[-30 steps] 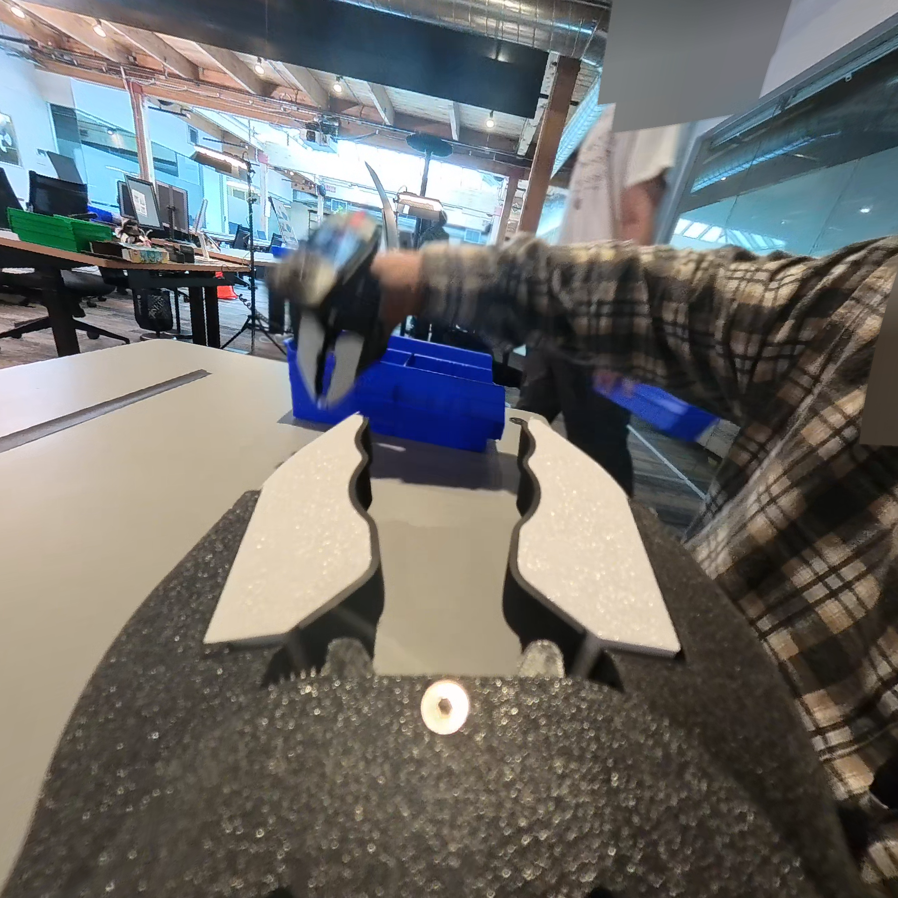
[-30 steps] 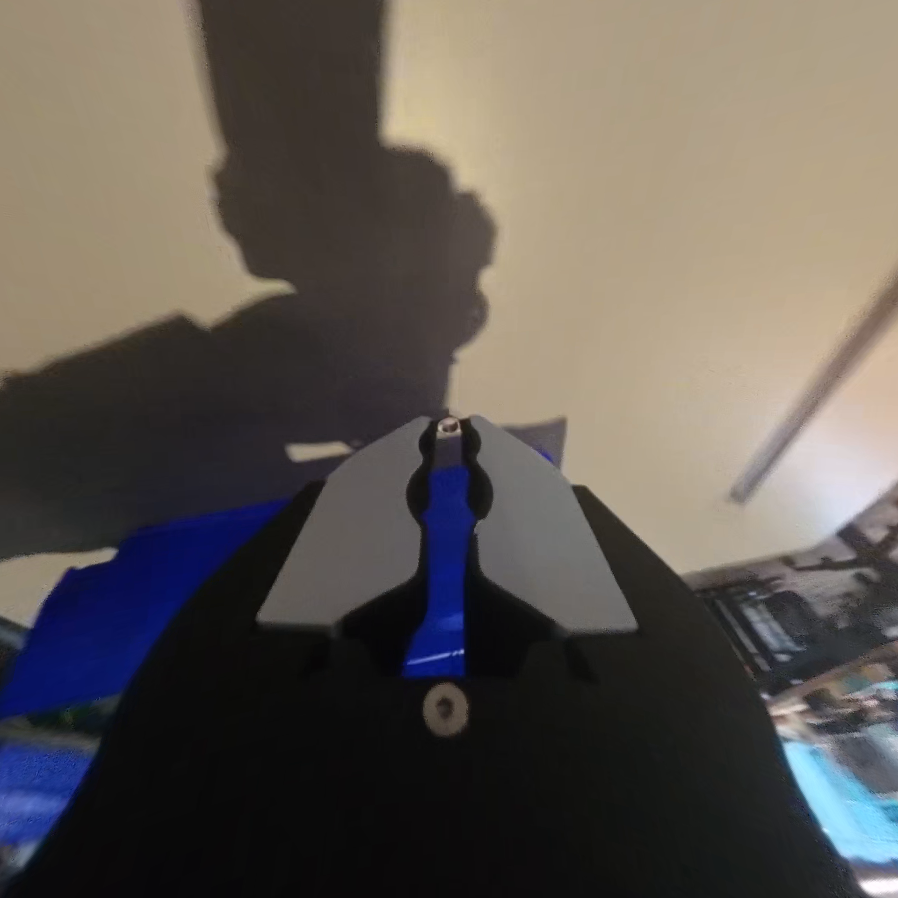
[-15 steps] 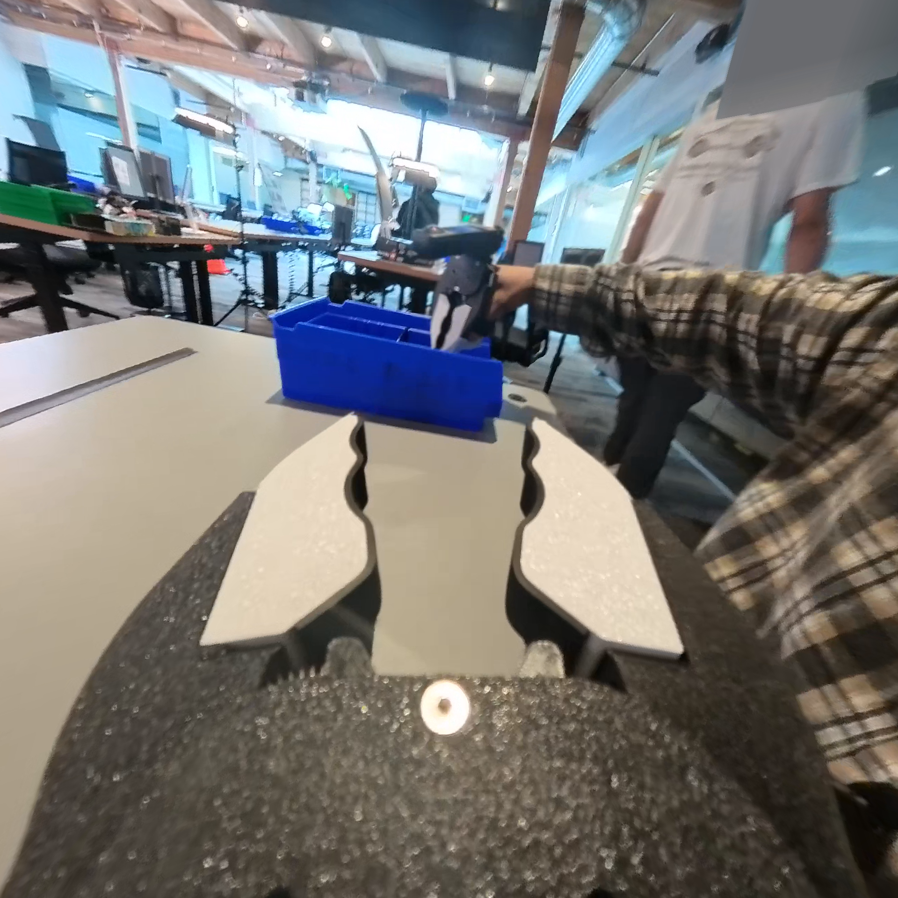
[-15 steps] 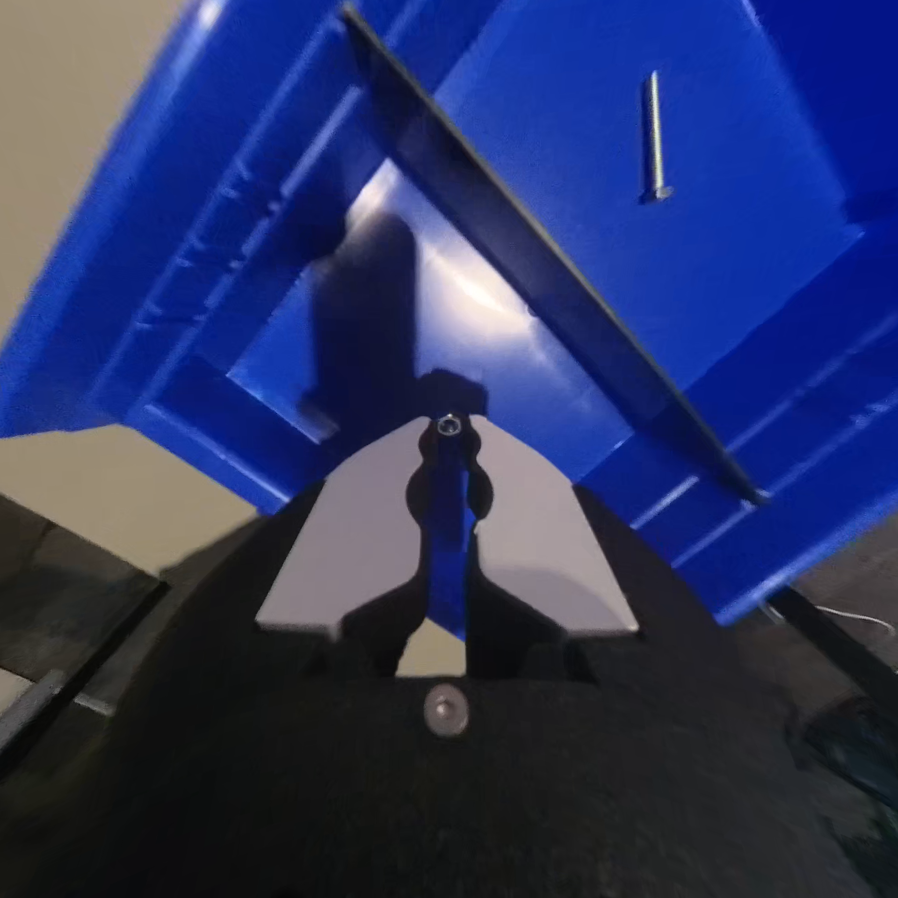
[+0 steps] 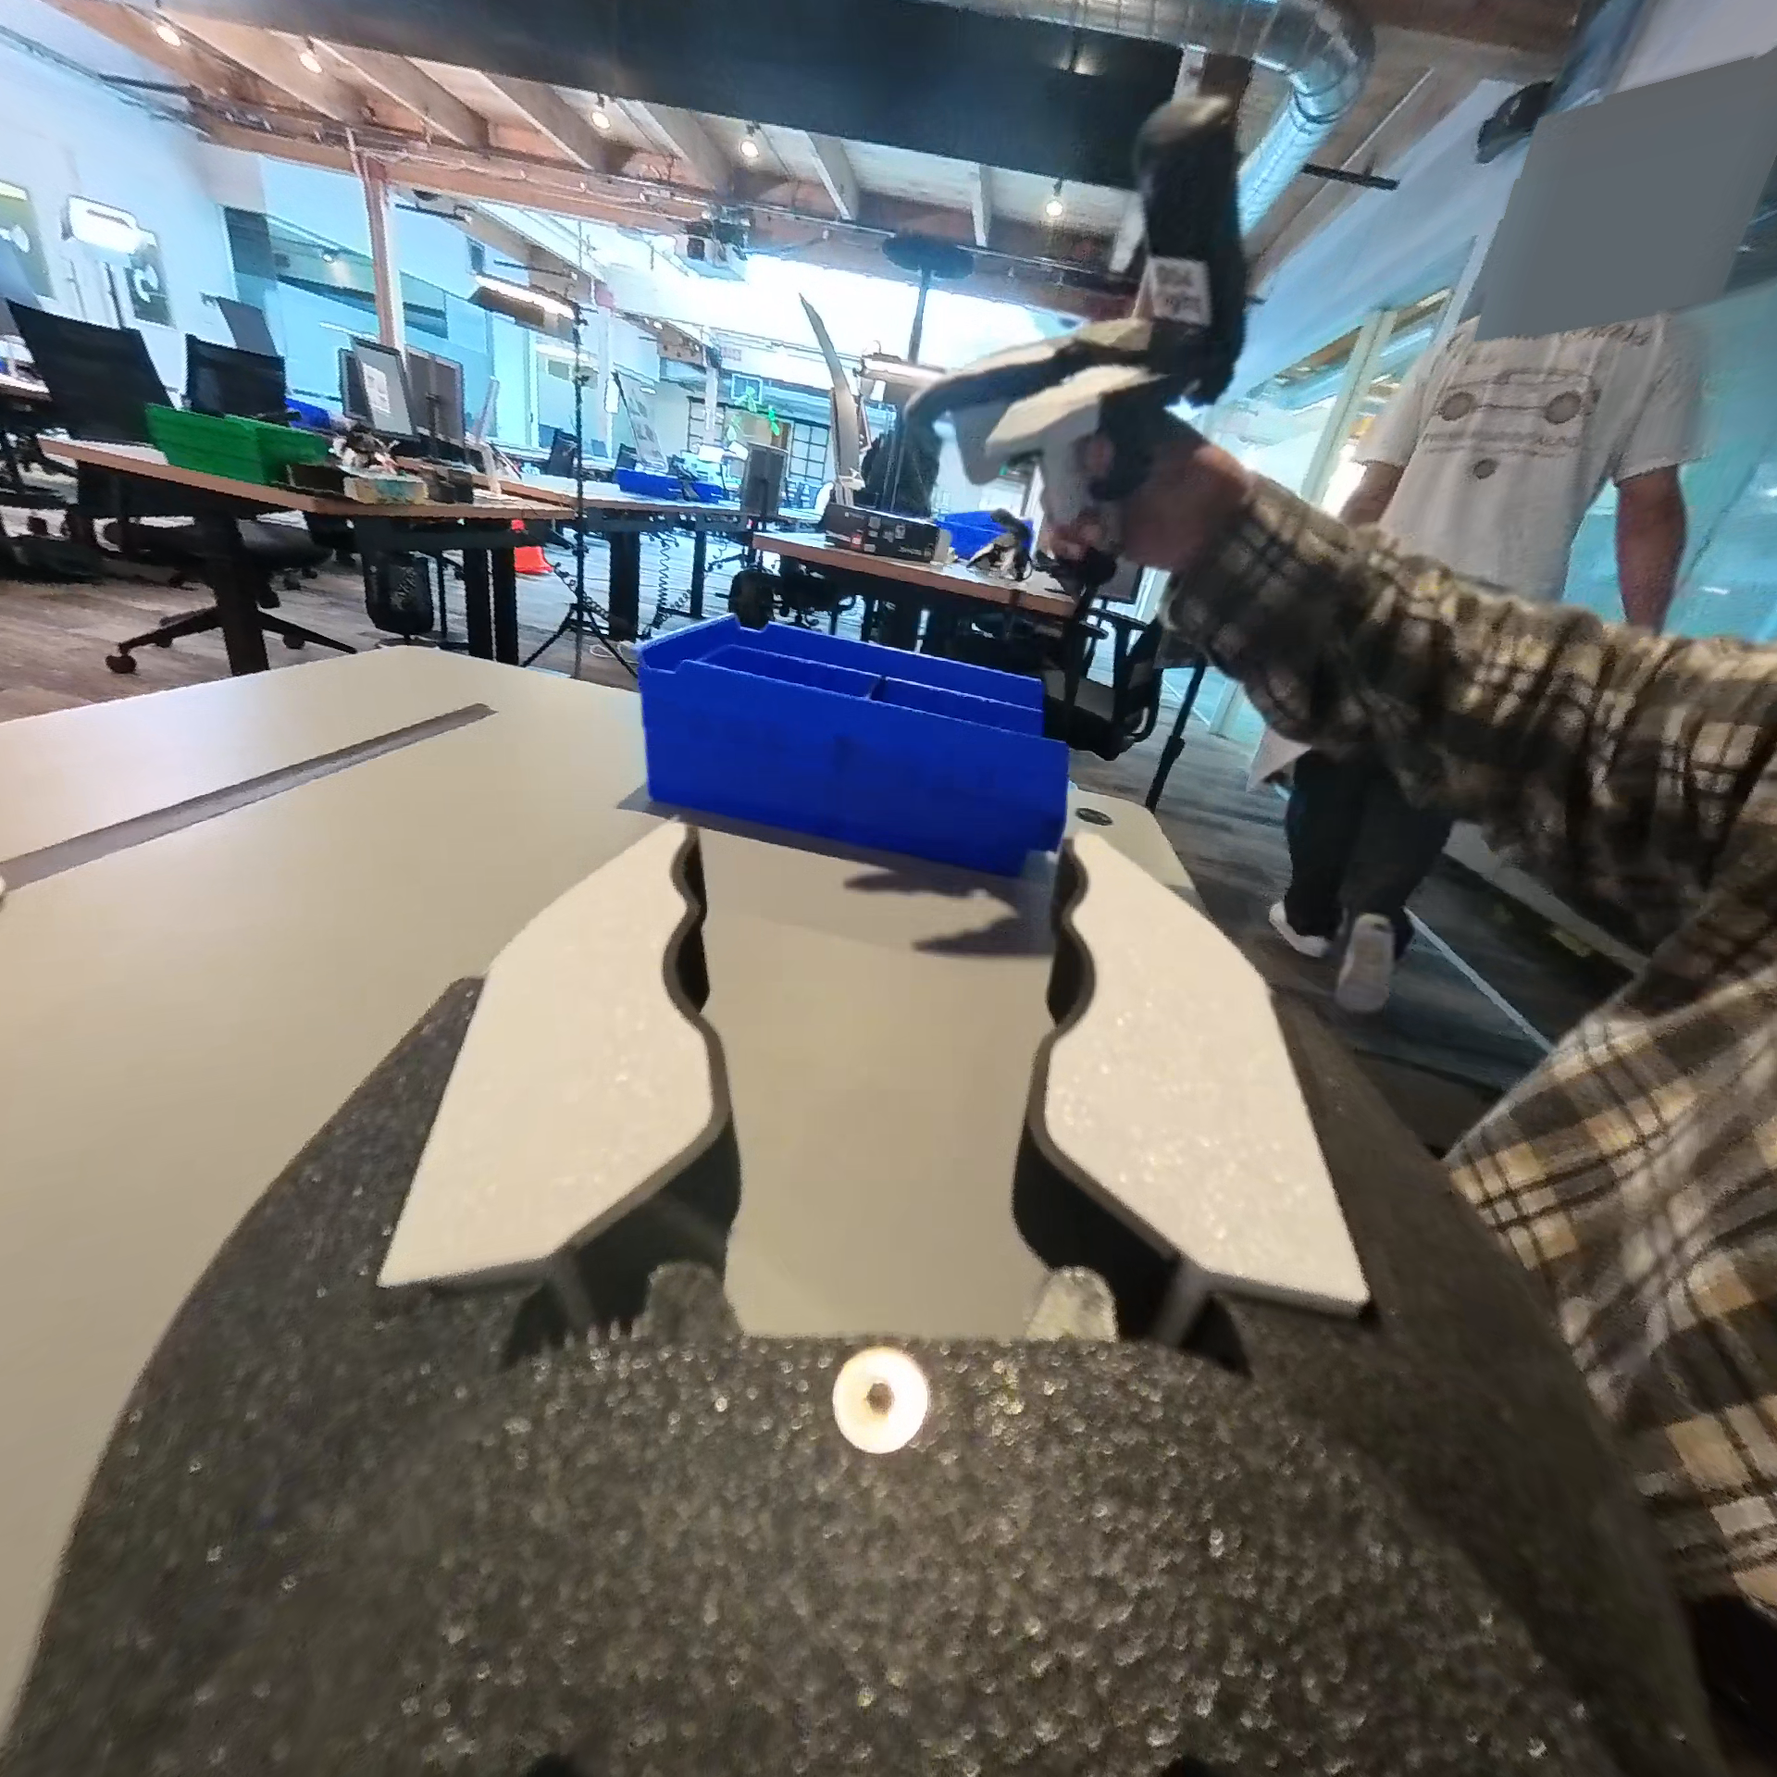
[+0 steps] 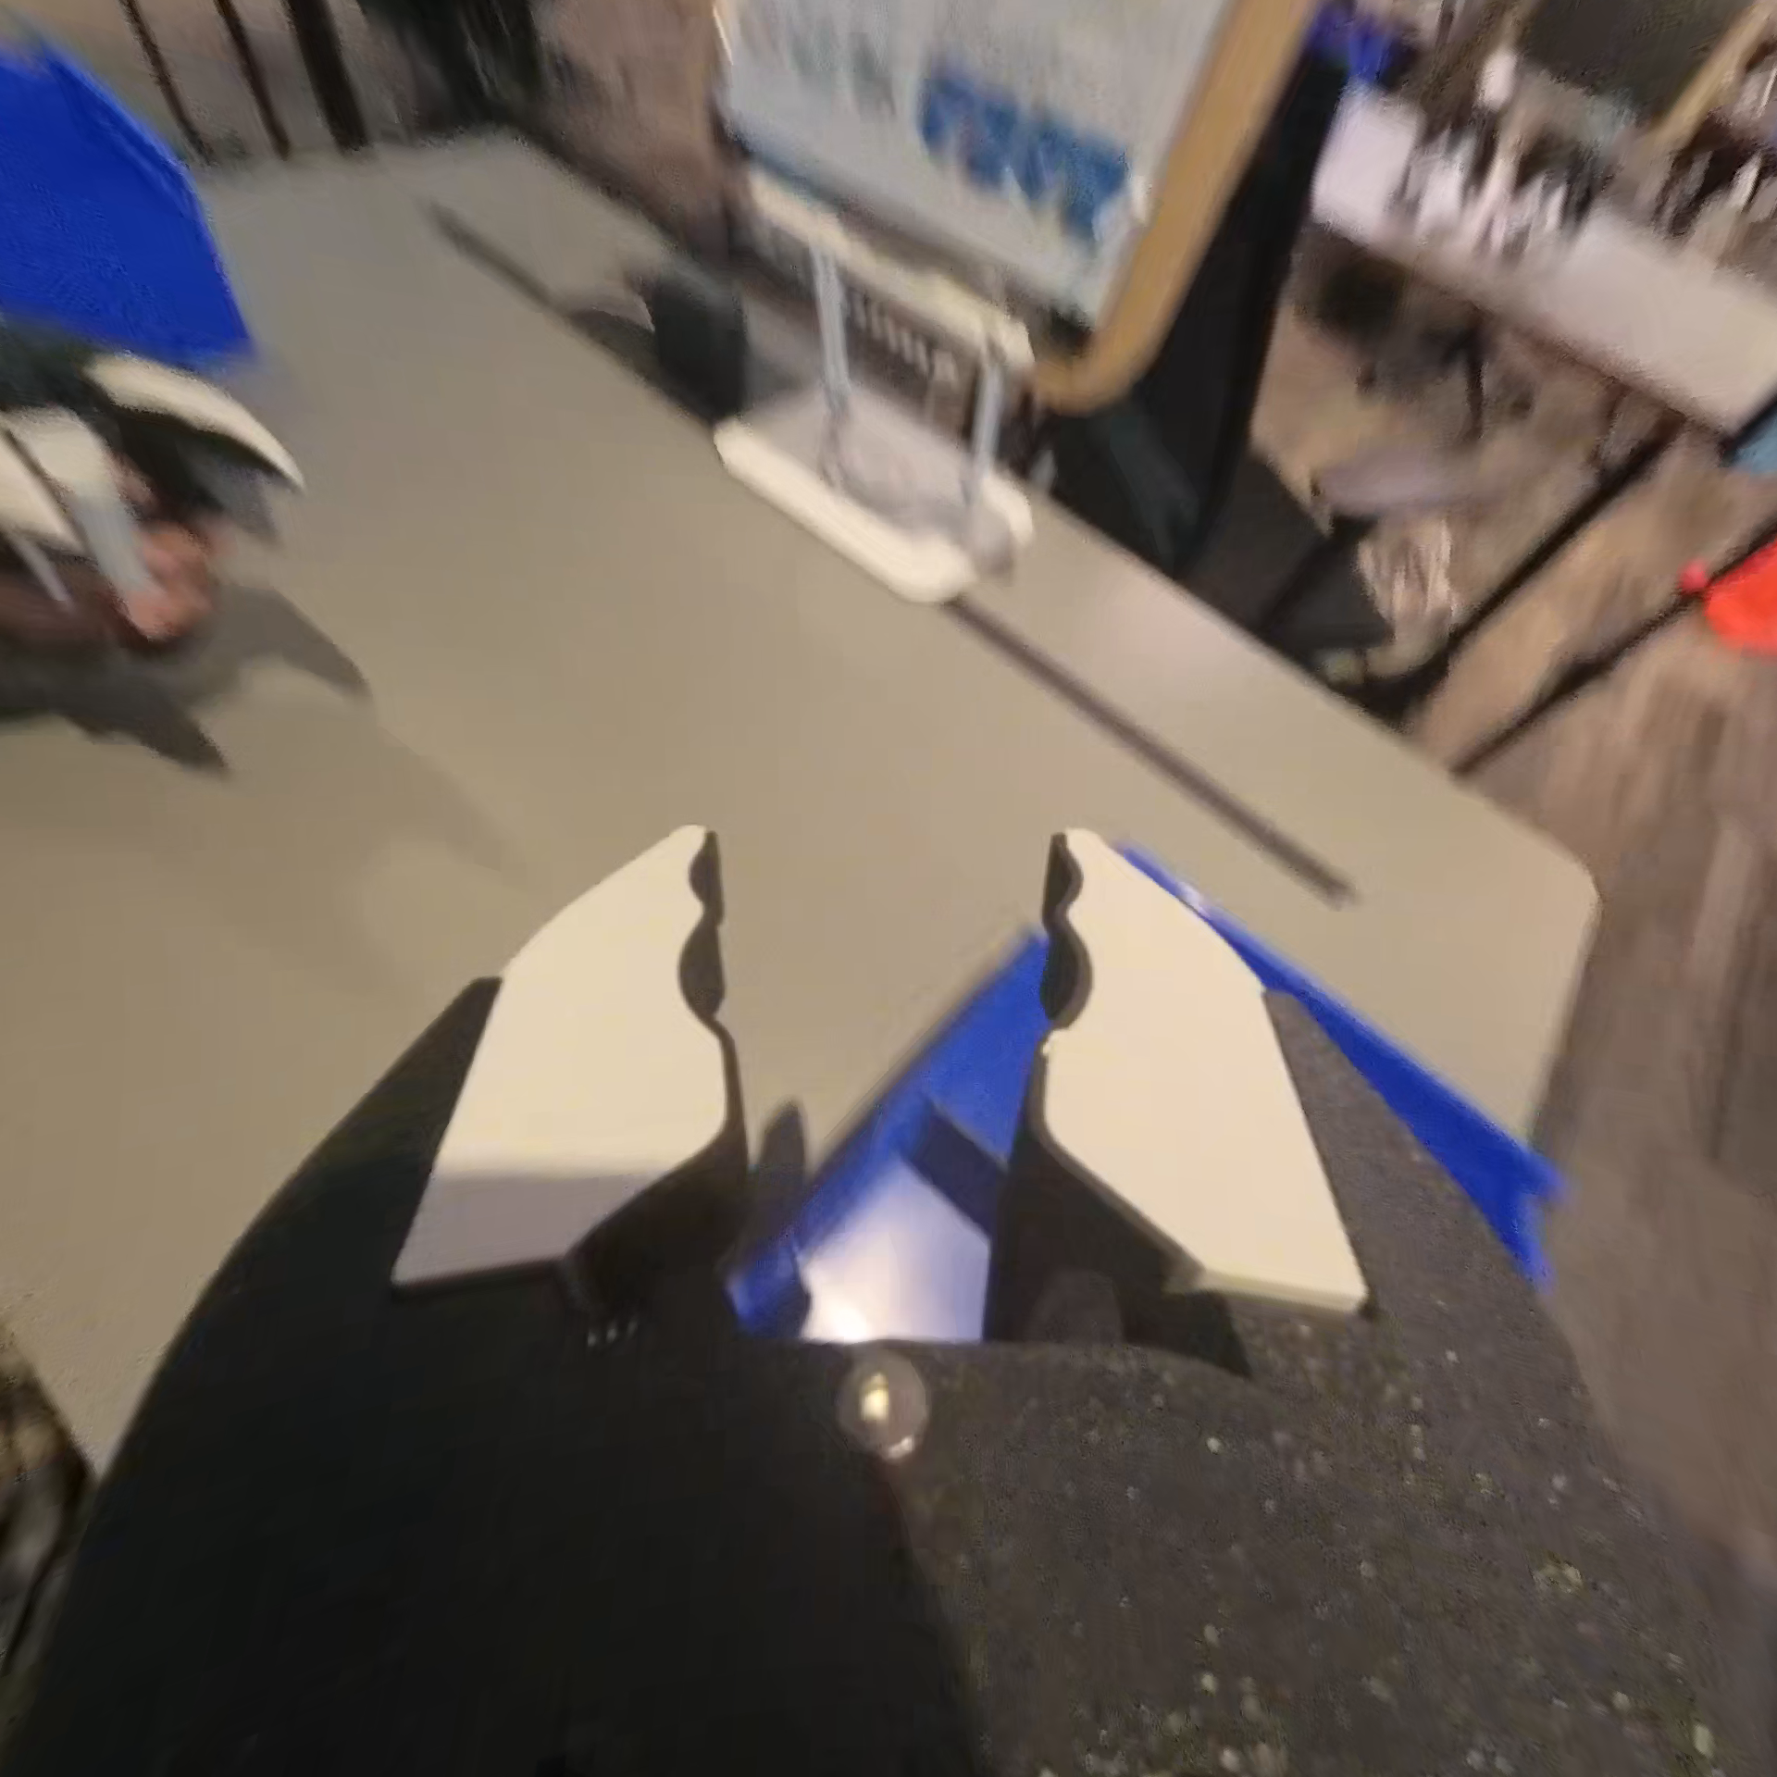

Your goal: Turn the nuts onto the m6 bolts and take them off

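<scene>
My left gripper (image 5: pixel 877 846) is open and empty, low over the grey table (image 5: pixel 288 913), pointing at a blue divided bin (image 5: pixel 846 760) just ahead. My right gripper (image 6: pixel 882 841) is open with nothing between its pads; its view is blurred by motion. In the left wrist view it (image 5: pixel 962 423) is raised high above the bin's right end, held by a hand in a plaid sleeve (image 5: pixel 1539 750). The bin (image 6: pixel 894 1183) lies below and behind its fingers. The left gripper (image 6: pixel 125 452) shows at the far left of that view. No nut or bolt shows in either view.
A dark slot (image 5: pixel 240 788) runs along the table at the left. A white stand (image 6: pixel 885 500) sits at the table's far side. A person in a white T-shirt (image 5: pixel 1500 433) stands beyond the table's right edge. Desks and chairs fill the room behind. Some 30 centimetres of space lies between my two pairs of fingers.
My right gripper was shut on a small metal piece at its tips above the bin; it has opened, the piece is gone, and it has lifted up and away. My left jaws opened a little wider.
</scene>
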{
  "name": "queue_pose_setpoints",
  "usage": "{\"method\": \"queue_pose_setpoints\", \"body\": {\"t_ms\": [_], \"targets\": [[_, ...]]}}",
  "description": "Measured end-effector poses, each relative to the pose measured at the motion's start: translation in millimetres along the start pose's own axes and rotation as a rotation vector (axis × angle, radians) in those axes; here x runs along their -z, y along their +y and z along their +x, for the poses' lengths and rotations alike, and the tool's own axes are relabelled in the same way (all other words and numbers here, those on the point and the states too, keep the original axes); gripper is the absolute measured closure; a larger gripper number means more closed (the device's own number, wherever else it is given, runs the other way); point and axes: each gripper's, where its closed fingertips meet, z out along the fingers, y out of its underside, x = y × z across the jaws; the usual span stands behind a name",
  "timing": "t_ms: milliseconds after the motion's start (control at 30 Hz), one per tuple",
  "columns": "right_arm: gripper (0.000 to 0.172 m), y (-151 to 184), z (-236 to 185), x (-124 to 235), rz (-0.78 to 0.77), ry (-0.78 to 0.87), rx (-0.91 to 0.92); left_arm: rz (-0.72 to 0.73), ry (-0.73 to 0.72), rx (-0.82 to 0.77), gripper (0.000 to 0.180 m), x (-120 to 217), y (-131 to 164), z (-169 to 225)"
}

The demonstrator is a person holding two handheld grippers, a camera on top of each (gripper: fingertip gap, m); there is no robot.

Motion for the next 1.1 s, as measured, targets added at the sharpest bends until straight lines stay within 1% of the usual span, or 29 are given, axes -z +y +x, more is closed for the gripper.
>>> {"method": "queue_pose_setpoints", "body": {"t_ms": [67, 100, 167, 233, 300, 367, 467, 533, 600, 733, 867, 933, 1000, 1100], "targets": [[0.103, -31.7, -37.0, -22.6, 0.173, -0.063, -0.013, 0.002, -0.016, 0.001, 0.112, 2.7, -0.6, -4.5], [0.097, -41.5, -56.5, -36.4, 0.251, -0.102, -0.035, 0.002, -0.023, 0.001, 0.112, 4.1, -0.7, -6.7], [0.099, -50.6, -96.5, -67.6, 0.389, -0.210, -0.074, -0.003, -0.041, 0.000, 0.112, 6.9, 0.4, -12.3], [0.103, -48.1, -131.8, -103.8, 0.480, -0.330, -0.130, -0.013, -0.066, -0.012, 0.113, 10.2, 3.0, -19.1], [0.103, -40.6, -157.4, -139.9, 0.518, -0.438, -0.189, -0.031, -0.090, -0.024, 0.113, 13.2, 6.7, -25.7], [0.103, -30.9, -169.1, -170.3, 0.526, -0.485, -0.193, -0.041, -0.104, -0.029, 0.114, 15.3, 8.3, -29.7], [0.102, -13.4, -179.9, -196.3, 0.512, -0.506, -0.160, -0.042, -0.109, -0.034, 0.114, 17.0, 7.7, -31.4], [0.102, -2.4, -188.1, -202.1, 0.471, -0.514, -0.108, -0.040, -0.108, -0.038, 0.115, 17.5, 5.8, -30.8], [0.102, 3.8, -191.4, -202.0, 0.469, -0.495, -0.068, -0.022, -0.098, -0.034, 0.115, 17.2, 2.4, -28.1], [0.104, 4.4, -197.1, -196.4, 0.485, -0.506, -0.052, -0.009, -0.088, -0.025, 0.116, 15.2, 1.0, -25.2], [0.106, 4.3, -204.1, -193.6, 0.494, -0.521, -0.044, -0.023, -0.102, -0.027, 0.117, 17.4, 2.5, -30.0], [0.107, 5.9, -207.7, -194.7, 0.490, -0.534, -0.052, -0.008, -0.113, -0.021, 0.118, 21.7, -2.1, -33.7], [0.109, 9.3, -208.6, -197.3, 0.478, -0.530, -0.054, 0.015, -0.132, -0.013, 0.119, 31.4, -15.6, -35.6], [0.111, 12.8, -209.7, -199.1, 0.468, -0.533, -0.053, 0.046, -0.185, -0.062, 0.120, 66.1, -61.1, -27.3]]}}
